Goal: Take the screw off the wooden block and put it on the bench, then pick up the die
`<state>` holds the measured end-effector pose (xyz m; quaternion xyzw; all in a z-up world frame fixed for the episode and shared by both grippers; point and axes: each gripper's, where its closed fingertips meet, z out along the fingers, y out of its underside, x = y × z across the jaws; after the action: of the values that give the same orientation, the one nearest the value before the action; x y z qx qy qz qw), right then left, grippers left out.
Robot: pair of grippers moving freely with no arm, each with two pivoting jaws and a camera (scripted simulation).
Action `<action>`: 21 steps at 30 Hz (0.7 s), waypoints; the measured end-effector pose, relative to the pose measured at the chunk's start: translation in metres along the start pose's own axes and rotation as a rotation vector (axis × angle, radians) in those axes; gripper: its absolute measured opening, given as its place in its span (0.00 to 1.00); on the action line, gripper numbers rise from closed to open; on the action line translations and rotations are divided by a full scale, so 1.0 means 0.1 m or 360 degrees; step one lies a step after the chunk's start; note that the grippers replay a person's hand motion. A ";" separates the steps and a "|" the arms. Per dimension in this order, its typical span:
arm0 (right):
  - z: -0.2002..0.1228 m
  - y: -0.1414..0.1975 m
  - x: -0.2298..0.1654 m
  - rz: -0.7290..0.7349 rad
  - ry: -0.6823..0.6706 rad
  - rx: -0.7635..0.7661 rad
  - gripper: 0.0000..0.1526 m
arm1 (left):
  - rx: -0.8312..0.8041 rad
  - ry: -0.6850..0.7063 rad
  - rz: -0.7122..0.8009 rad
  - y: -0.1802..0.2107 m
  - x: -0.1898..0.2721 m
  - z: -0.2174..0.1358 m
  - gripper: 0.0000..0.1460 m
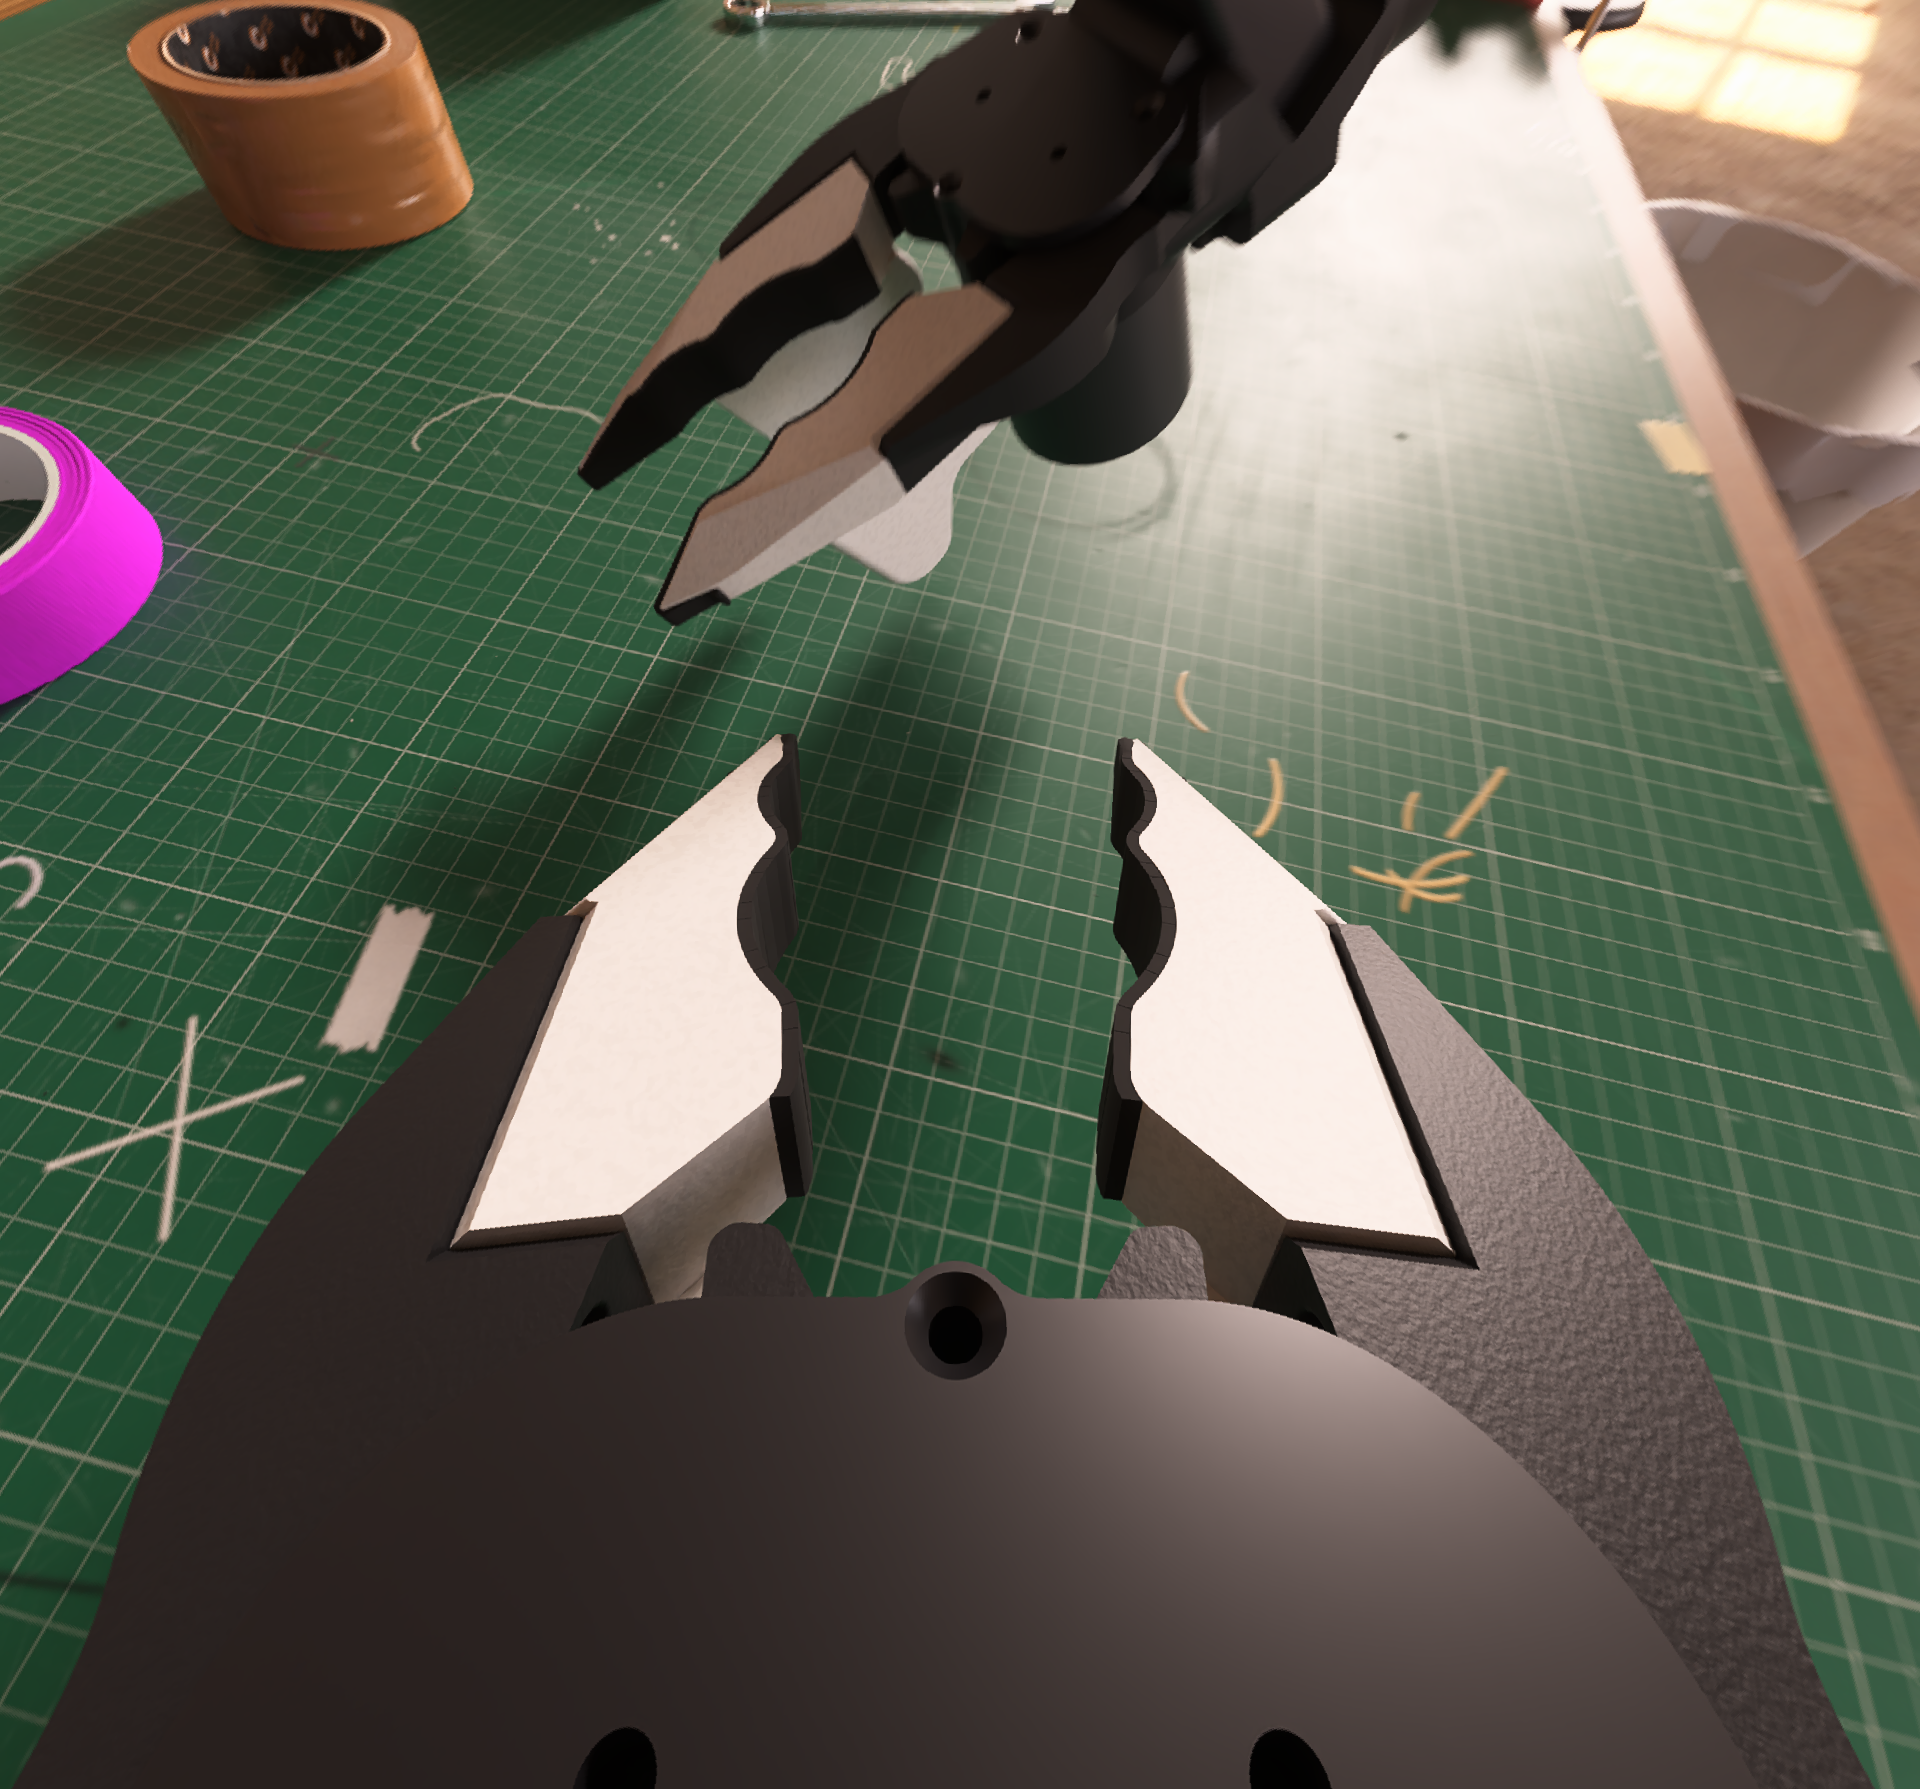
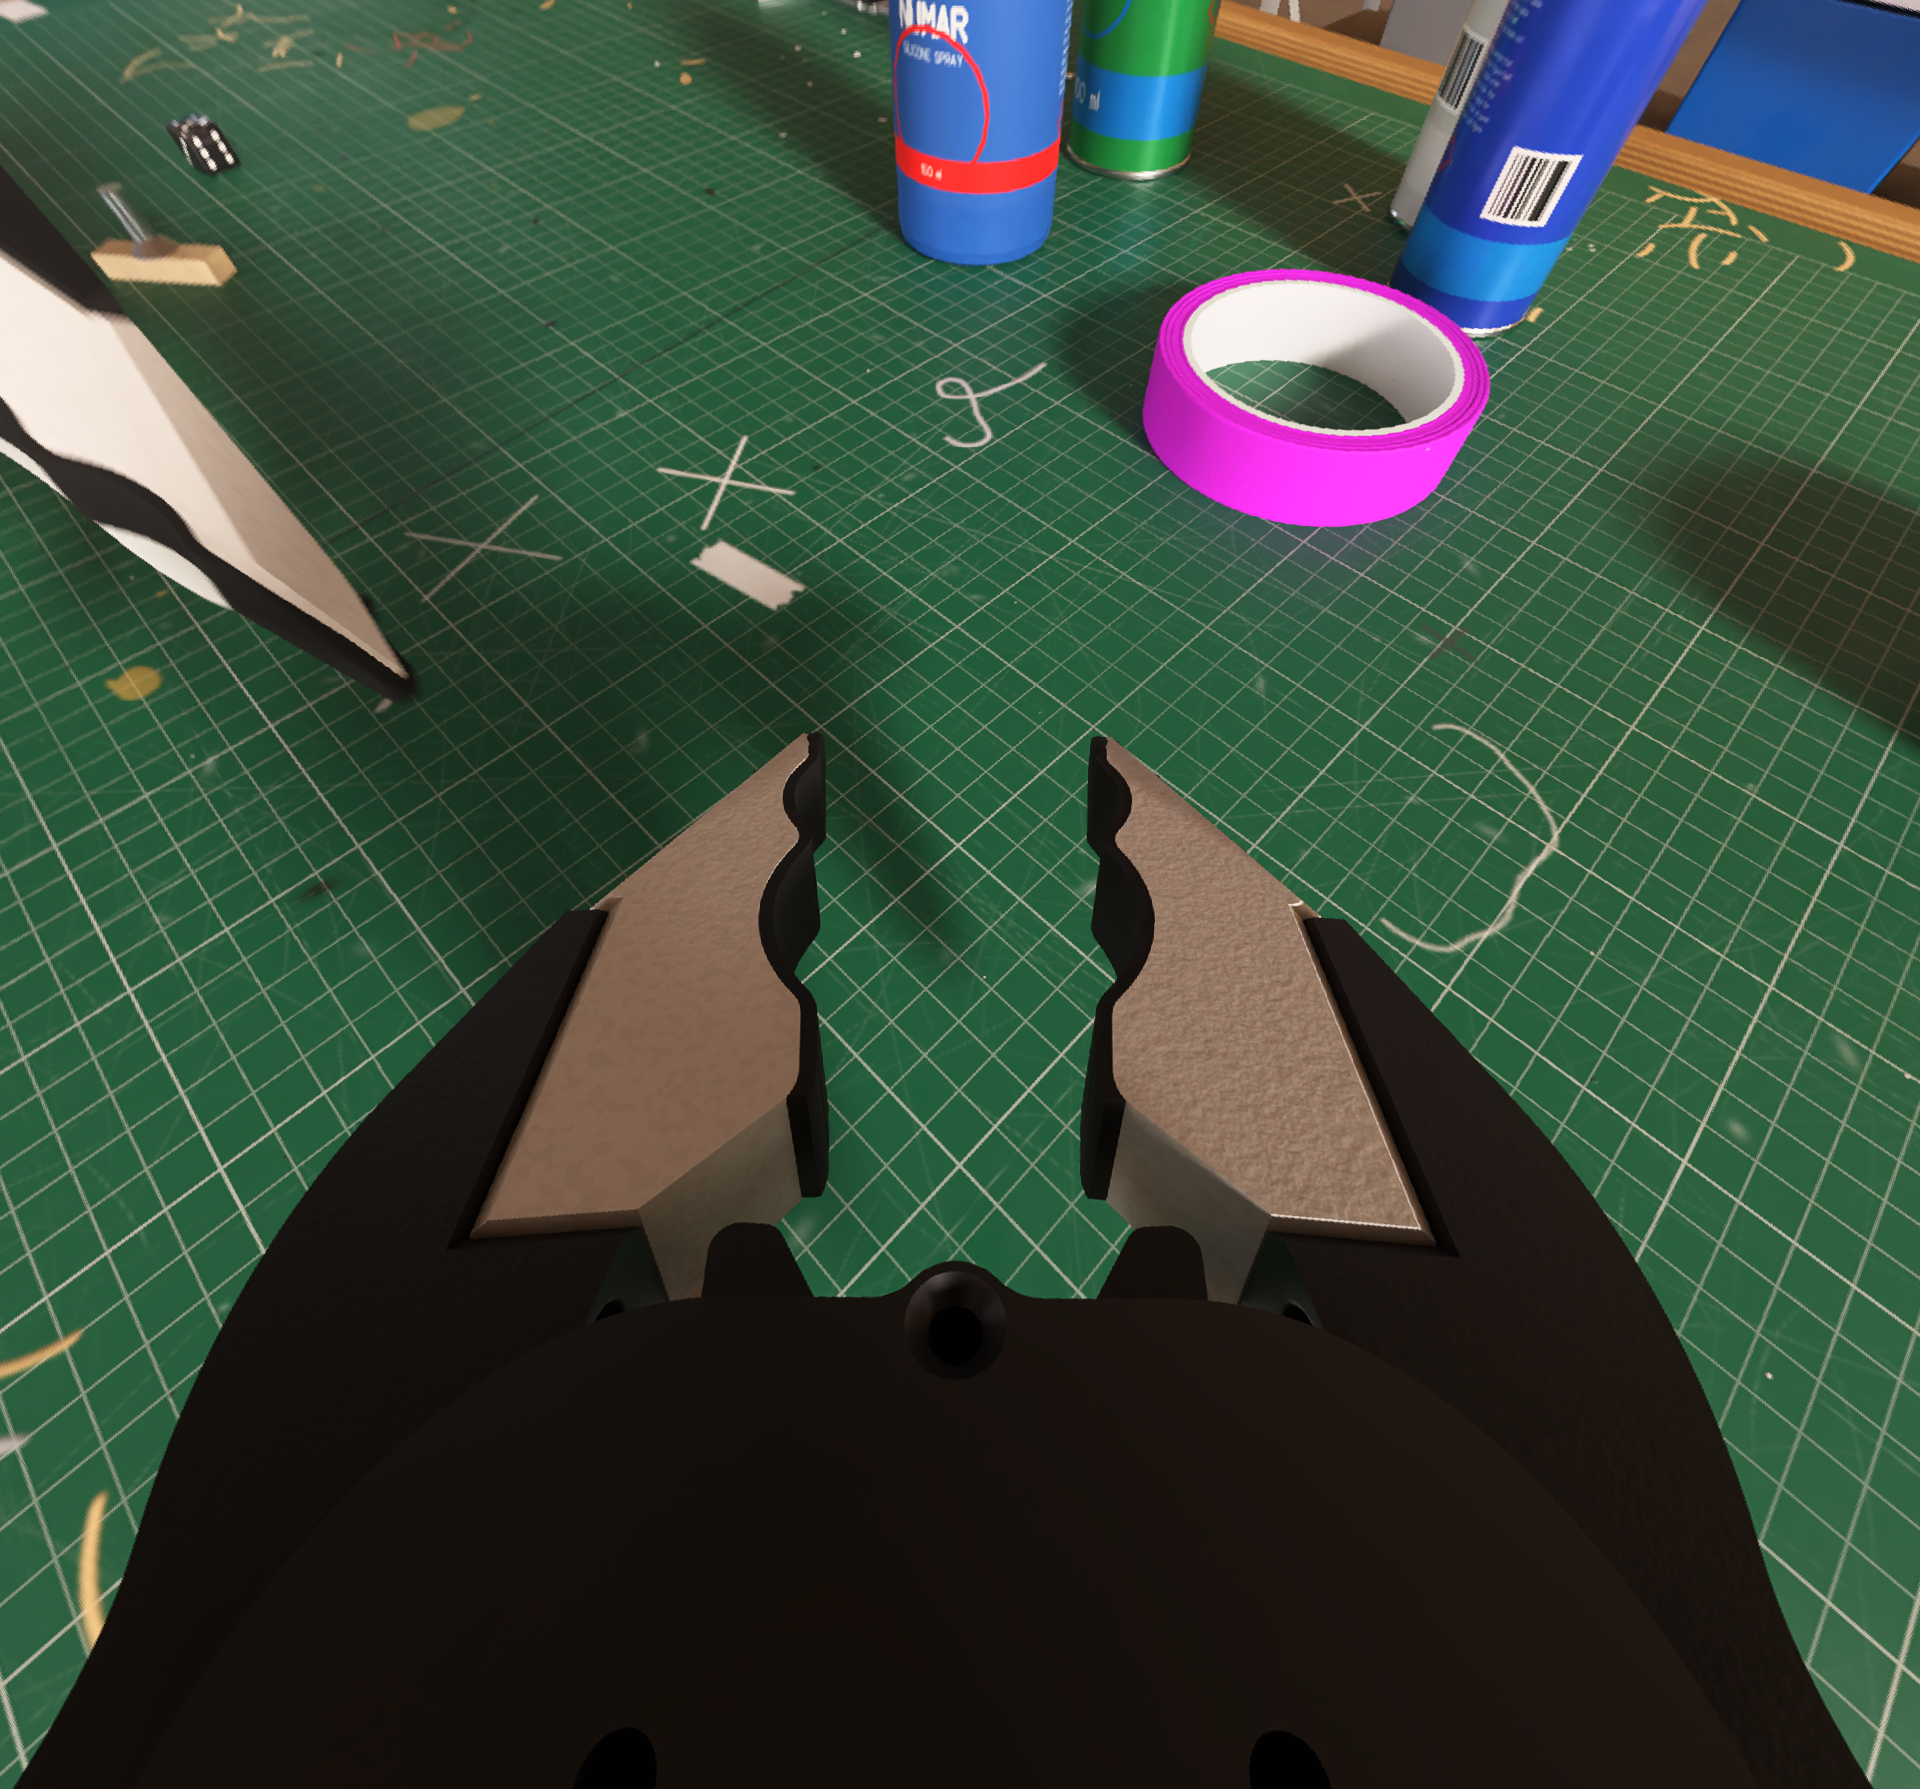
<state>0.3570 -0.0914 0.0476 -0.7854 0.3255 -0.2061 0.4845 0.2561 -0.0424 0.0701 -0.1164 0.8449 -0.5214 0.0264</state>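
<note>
Screw (image 2: 127,220) upright in wooden block (image 2: 164,264), green cutting mat (image 2: 935,659), both grippers gaping, empty

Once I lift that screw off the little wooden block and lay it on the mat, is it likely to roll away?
Probably some. The screw stands upright in the wooden block, and its round shaft would likely roll in an arc once laid flat. The smooth metal may slip in the jaws. The block looks thin and light, so it might lift too.

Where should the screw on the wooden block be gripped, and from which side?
Probably on the bare shank just under the head. The screw stands nearly upright, tilted slightly, on the low wooden block, so come from above or the side with fingers either side of the shank, clear of the block.
</note>
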 end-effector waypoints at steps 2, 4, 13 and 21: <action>0.01 0.02 -0.04 -0.0032 -0.0004 -0.0027 0.33 | 0.0051 0.0050 -0.0027 -0.08 0.06 -0.17 0.41; 0.02 0.04 -0.08 -0.0063 -0.0018 -0.0054 0.33 | 0.0096 0.0031 0.0013 -0.15 0.10 -0.51 0.42; 0.01 0.13 -0.26 -0.0099 -0.0121 -0.0139 0.31 | -0.0791 -0.0676 -0.0223 0.72 -1.06 -2.70 0.45; 0.01 0.13 -0.29 -0.0105 -0.0120 -0.0138 0.30 | -0.1276 -0.0500 -0.0737 1.67 -1.42 -2.85 0.48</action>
<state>0.3334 -0.0747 0.0354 -0.8232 0.2895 -0.1780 0.4548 0.3189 0.3107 0.0411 -0.3795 0.9169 -0.1234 -0.0102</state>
